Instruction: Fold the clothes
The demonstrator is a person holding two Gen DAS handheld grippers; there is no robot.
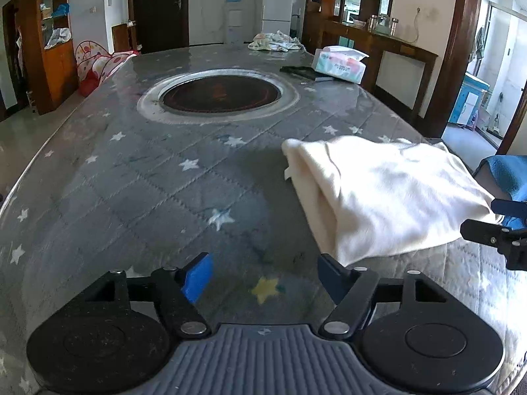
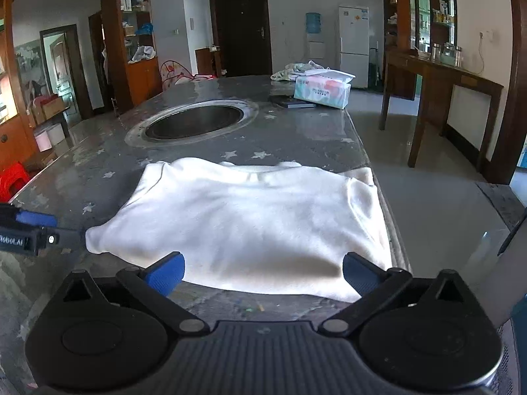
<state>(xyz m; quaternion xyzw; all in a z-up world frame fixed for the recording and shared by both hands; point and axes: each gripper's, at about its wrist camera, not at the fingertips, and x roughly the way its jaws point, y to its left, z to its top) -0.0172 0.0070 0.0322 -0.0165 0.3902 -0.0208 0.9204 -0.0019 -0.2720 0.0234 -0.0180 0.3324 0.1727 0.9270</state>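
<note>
A folded cream-white garment [image 1: 385, 194] [image 2: 250, 220] lies flat near the right edge of the star-patterned table [image 1: 138, 177] [image 2: 98, 171]. My left gripper [image 1: 265, 276] hovers open over bare table just left of the garment's near corner, nothing between its blue pads. My right gripper [image 2: 263, 273] stands wide open at the garment's near edge, its fingers spread to either side of the hem without pressing on it. The right gripper also shows at the right edge of the left wrist view [image 1: 504, 227]; the left gripper shows at the left edge of the right wrist view [image 2: 29, 230].
A round cooktop recess [image 1: 219, 93] [image 2: 194, 121] sits mid-table. At the far end lie a tissue box [image 1: 341, 64] [image 2: 321, 90], a dark flat object [image 1: 304, 72] and a crumpled patterned cloth [image 1: 275, 42]. The table's right edge [image 2: 375, 177] drops to the floor.
</note>
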